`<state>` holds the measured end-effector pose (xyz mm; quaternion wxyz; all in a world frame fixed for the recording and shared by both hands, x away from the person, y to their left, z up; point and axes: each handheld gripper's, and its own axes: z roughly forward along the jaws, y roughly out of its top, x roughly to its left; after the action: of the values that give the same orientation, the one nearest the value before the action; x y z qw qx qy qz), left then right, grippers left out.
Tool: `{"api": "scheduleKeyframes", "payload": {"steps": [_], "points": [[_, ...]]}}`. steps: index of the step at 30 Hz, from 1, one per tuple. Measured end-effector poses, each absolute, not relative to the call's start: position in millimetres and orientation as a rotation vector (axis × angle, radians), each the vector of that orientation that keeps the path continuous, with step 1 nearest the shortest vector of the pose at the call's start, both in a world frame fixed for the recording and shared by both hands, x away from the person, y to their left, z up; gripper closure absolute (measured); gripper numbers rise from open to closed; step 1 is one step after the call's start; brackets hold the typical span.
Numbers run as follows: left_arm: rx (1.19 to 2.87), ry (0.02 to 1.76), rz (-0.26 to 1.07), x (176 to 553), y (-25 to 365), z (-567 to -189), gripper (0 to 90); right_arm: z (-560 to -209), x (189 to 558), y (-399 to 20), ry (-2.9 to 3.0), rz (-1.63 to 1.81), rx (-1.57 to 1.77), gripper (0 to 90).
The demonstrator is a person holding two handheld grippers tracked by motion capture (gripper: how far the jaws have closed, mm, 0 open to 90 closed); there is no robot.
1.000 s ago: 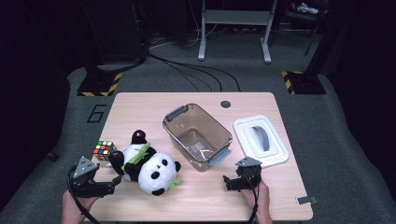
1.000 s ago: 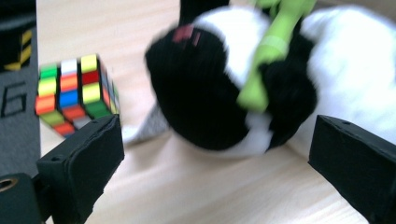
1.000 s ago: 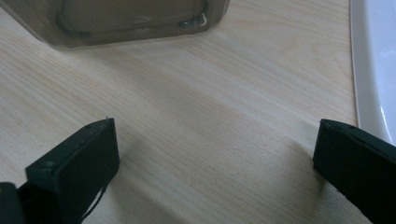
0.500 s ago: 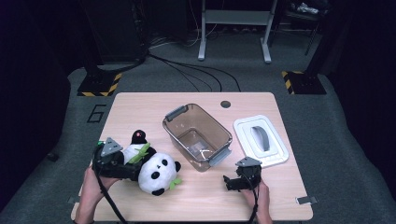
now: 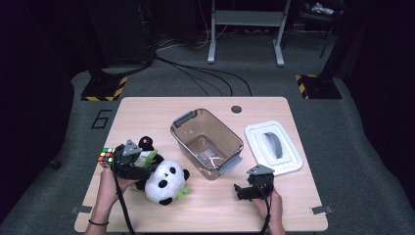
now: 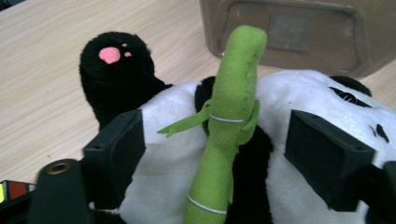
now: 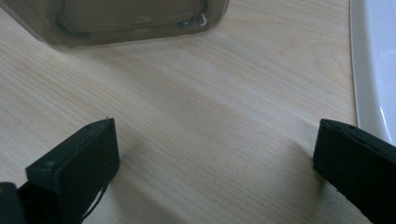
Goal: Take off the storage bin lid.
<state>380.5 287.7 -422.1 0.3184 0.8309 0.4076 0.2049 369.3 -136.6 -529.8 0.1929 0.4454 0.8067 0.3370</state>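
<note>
- Wooden table [image 5: 147, 110], dark room behind.
- Panda [image 5: 164, 181] lies at the bin's [image 5: 208, 142] eight o'clock.
- Left gripper [image 6: 219, 154] has just been closing, jaws straddling the panda, pads not yet pressing; best to centre on the body, not the bamboo [image 6: 229, 116].
- Right gripper [image 7: 215, 163] gapes, empty.

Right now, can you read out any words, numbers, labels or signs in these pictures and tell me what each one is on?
"6": a large dark numeral on the grey floor, just off the wooden table's far left corner.
A pale label on the clear plastic bin is too blurred to read.
Nothing readable on the panda plush, puzzle cube or white lid.
</note>
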Motion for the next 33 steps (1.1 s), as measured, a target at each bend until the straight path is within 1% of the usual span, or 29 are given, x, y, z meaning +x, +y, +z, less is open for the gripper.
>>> {"api": "scheduleKeyframes", "payload": {"steps": [3, 6, 8, 11, 13, 14, 15, 21, 24, 33], "points": [[2.209, 1.085, 0.558, 382, 286, -426, 38.9, -530, 369, -137, 2.264, 0.946, 1.249, 0.0], [2.214, 1.083, 0.58, 381, 286, -430, 48.4, -530, 369, -137, 2.264, 0.946, 1.251, 0.0], [2.203, 1.092, 0.571, 382, 286, -433, 54.9, -530, 369, -136, 2.264, 0.945, 1.253, 0.0], [2.22, 1.083, 0.632, 377, 277, -437, 64.7, -530, 369, -136, 2.263, 0.945, 1.253, 0.0], [2.237, 1.07, 0.681, 374, 273, -437, 69.3, -530, 369, -136, 2.263, 0.945, 1.253, 0.0], [2.233, 1.063, 0.68, 374, 272, -437, 71.0, -530, 369, -137, 2.263, 0.945, 1.251, 0.0], [2.246, 1.049, 0.681, 374, 274, -436, 72.5, -530, 369, -137, 2.263, 0.945, 1.251, 0.0], [2.185, 1.029, 0.613, 373, 285, -432, 76.0, -530, 369, -136, 2.261, 0.943, 1.261, 0.0], [2.168, 1.025, 0.581, 371, 288, -430, 76.5, -530, 369, -137, 2.263, 0.941, 1.258, 0.0], [2.114, 0.99, 0.563, 364, 293, -417, 76.7, -530, 369, -137, 2.263, 0.941, 1.258, 0.0]]}}
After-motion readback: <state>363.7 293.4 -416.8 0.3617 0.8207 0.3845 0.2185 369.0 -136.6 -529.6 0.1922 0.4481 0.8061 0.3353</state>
